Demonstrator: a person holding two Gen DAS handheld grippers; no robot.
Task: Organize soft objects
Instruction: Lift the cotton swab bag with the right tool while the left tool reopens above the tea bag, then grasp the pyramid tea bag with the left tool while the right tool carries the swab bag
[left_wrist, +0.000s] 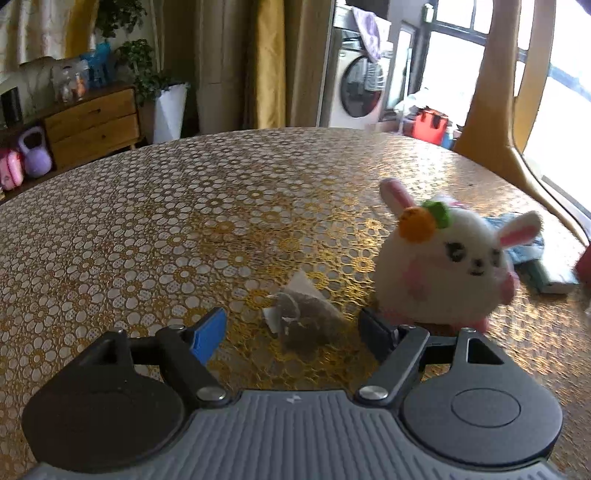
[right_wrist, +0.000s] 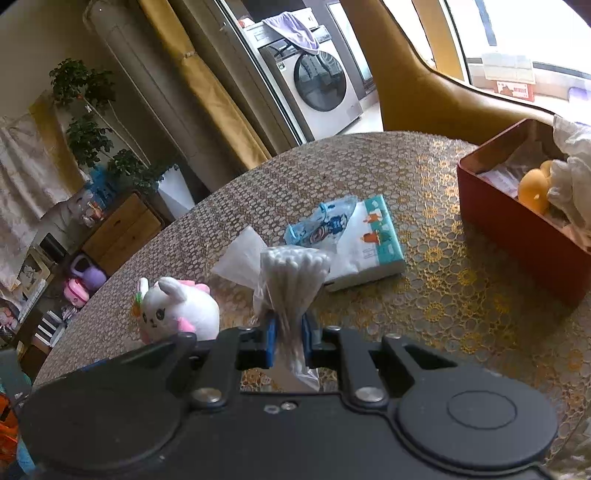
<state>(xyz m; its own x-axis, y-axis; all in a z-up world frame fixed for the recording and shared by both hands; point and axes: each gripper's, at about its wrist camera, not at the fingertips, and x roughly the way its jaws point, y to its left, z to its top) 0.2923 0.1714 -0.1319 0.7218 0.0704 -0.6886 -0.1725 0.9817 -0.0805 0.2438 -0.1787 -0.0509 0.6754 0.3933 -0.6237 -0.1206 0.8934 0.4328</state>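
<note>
Washing machine (cloth-draped), wooden drawers, purple kettlebell.

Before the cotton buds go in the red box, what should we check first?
1. Right gripper is shut on the bag of cotton swabs: ok.
2. Red box is open on top: ok.
3. Room left in the box, which already holds a yellow toy and white stuff: cannot tell.
4. Way to the box passes over the tissue pack lying on the table: ok if the bag stays lifted.
5. Left gripper is open and holds nothing, with the tea bag on the table between its fingers: ok.
6. White bunny plush sits clear of the box: ok.
</note>
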